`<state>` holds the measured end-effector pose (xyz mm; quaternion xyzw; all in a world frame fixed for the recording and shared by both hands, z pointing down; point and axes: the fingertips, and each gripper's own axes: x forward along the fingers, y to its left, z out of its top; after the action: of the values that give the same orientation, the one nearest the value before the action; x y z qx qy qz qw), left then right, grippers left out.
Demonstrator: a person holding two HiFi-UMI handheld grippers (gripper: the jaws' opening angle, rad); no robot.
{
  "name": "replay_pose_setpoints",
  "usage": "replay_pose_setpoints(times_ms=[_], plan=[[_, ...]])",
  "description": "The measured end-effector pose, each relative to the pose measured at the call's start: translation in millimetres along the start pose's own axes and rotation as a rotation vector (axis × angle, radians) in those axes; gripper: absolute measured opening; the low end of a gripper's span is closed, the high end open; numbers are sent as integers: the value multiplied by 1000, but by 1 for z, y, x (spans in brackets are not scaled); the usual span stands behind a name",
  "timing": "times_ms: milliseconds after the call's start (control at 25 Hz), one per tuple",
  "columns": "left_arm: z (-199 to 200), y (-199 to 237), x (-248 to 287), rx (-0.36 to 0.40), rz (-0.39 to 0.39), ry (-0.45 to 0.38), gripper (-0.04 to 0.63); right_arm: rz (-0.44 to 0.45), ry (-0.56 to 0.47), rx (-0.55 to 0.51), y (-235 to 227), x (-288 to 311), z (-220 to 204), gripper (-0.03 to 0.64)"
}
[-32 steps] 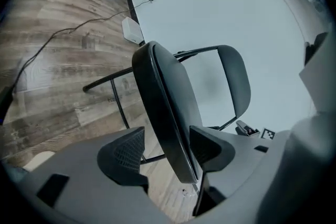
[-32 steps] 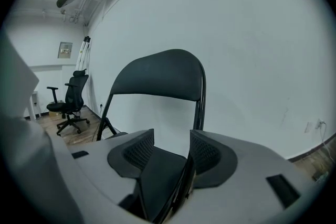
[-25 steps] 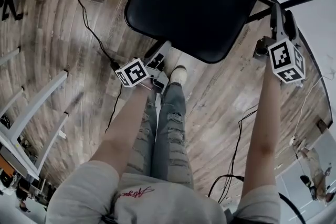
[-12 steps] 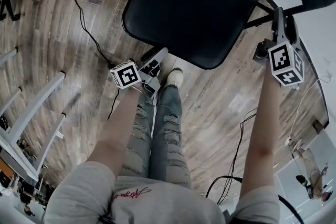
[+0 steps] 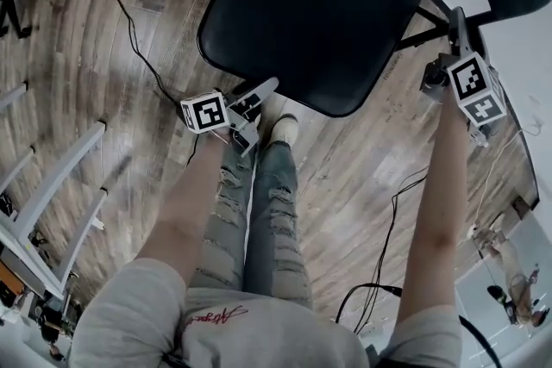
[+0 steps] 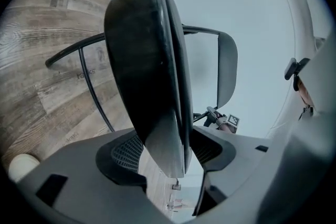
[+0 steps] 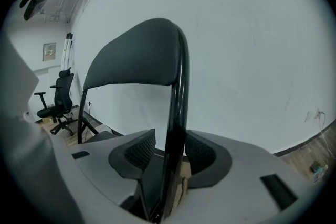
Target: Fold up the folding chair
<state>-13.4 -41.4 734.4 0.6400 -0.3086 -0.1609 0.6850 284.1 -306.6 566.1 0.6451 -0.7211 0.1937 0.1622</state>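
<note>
The black folding chair stands on the wood floor, its padded seat [image 5: 319, 13] ahead of my legs. In the left gripper view the seat [image 6: 147, 71] runs edge-on between the jaws. My left gripper [image 5: 259, 95] [image 6: 168, 155] is shut on the seat's front edge. The backrest [image 7: 136, 57] rises against a white wall, and its black side tube [image 7: 178, 102] passes down between the pads. My right gripper [image 5: 455, 23] [image 7: 170, 152] is shut on that tube at the chair's right side. The chair's legs are mostly hidden under the seat.
A black cable [image 5: 129, 21] trails over the floor left of the chair, and more cables [image 5: 388, 220] lie at the right. A white rack [image 5: 52, 185] stands at the far left. My shoe [image 5: 285, 127] is just below the seat. An office chair [image 7: 58, 99] stands far off.
My left gripper has moved up and left along the seat's front edge, and the seat has shifted slightly with it. The right gripper stays on the back tube.
</note>
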Motion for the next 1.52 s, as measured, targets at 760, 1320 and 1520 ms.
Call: replay_pose_setpoints(times_ms=[760, 1320, 1520], plan=[[46, -66, 36, -182, 222, -111, 291, 35, -124, 198, -20, 37, 51, 104], [113, -178, 79, -262, 351, -293, 276, 171, -238, 330, -31, 55, 117, 120], [143, -232, 106, -222, 340, -329, 245, 200, -264, 340, -33, 54, 140, 120]])
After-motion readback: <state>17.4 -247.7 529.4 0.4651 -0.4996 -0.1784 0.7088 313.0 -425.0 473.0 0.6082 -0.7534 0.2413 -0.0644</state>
